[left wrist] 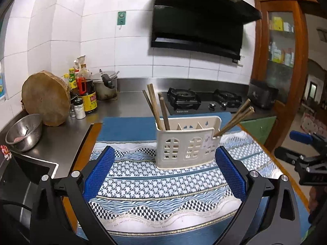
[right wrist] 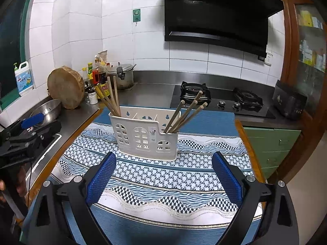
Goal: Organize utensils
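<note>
Hovering both spread, empty grippers, left gripper point(left wrist: 164, 169) and right gripper point(right wrist: 163, 173), before the holder point(right wrist: 144, 134); chopsticks point(right wrist: 185, 115) look sorted; I'd judge regrouping comes next.

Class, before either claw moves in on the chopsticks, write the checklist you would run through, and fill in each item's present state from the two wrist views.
1. Left claw open and empty: ok.
2. Right claw open and empty: ok.
3. Utensil holder upright on the patterned cloth: ok.
4. Chopsticks seated in the holder: ok, one bunch in the left end compartment, another in the right end compartment; both lean outward.
5. Middle compartments free: cannot tell, their bottoms are hidden, though nothing sticks up from them.
6. Loose utensils left on the cloth: none visible, ok.
</note>
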Available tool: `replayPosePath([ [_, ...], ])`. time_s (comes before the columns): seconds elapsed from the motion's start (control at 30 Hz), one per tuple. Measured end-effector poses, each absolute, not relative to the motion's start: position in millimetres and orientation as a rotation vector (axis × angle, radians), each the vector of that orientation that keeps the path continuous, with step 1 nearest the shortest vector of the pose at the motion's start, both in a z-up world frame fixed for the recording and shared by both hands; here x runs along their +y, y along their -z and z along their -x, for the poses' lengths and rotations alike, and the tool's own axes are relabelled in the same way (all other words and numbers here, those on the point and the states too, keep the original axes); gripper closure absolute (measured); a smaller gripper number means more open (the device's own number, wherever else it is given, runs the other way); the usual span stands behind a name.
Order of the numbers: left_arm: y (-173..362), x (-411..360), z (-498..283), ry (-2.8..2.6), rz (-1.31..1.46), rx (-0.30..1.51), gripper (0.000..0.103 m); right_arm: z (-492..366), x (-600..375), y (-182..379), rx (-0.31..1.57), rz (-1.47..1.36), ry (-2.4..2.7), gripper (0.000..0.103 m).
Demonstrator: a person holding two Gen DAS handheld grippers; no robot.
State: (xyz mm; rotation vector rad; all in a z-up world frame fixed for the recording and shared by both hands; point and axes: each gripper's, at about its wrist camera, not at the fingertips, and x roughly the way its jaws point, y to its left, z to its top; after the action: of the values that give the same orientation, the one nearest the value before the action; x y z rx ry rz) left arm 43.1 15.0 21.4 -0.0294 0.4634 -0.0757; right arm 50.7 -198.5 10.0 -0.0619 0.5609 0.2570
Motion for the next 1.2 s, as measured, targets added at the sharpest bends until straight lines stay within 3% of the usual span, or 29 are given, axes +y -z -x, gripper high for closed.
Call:
replayPosePath([
  [1.2,7.5,22.2,-35.1,0.056,0.071,0.593,0.005,-41.7,-199.3,23.4,0.645,0.066,-0.23,0.01],
])
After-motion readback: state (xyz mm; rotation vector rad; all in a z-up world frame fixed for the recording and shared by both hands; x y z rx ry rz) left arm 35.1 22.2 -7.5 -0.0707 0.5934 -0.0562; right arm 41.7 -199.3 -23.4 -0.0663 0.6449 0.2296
